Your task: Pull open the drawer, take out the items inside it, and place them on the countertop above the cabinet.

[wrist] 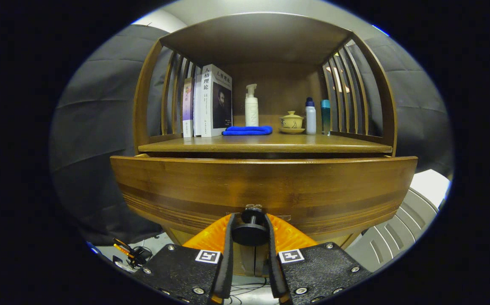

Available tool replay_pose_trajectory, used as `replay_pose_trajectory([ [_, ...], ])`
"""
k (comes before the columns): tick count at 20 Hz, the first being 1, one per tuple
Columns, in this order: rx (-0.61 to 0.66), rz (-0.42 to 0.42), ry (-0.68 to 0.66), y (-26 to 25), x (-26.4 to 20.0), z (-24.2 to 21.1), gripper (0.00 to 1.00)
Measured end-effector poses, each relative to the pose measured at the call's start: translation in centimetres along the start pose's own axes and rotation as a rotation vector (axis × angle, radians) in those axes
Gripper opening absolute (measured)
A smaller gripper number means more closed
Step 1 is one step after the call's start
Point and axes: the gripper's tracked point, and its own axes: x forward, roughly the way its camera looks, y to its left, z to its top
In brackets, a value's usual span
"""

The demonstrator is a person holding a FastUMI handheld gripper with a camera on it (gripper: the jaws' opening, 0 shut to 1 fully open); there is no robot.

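Observation:
The wooden drawer front [262, 186] spans the view just ahead of me, pulled out a little from the cabinet so a dark gap shows under the countertop [266, 146]. Its round dark knob [250, 231] sits between my two fingers, and my gripper [250, 233] is shut on it, one finger pressing each side. The drawer's inside is hidden behind its front. On the countertop lie a folded blue cloth [247, 130], a white pump bottle [251, 108] and a small lidded teacup on a saucer [291, 122].
Several books [211, 101] stand at the left of the countertop. A white bottle [310, 116] and a teal bottle [325, 114] stand at the right by the slatted side. A shelf roof hangs above. Cables [130, 254] lie on the floor at lower left.

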Motion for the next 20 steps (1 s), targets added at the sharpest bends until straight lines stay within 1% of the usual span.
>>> replay_pose_trajectory([
  [6,0.009,0.01,0.001,0.6,-4.1,-1.0,0.36],
  [10,0.022,0.043,0.023,1.2,-6.4,-1.8,0.36],
  [13,0.025,0.047,0.027,1.5,-8.2,-2.2,0.36],
  [20,0.031,0.076,0.046,2.2,-11.0,-3.2,0.36],
])
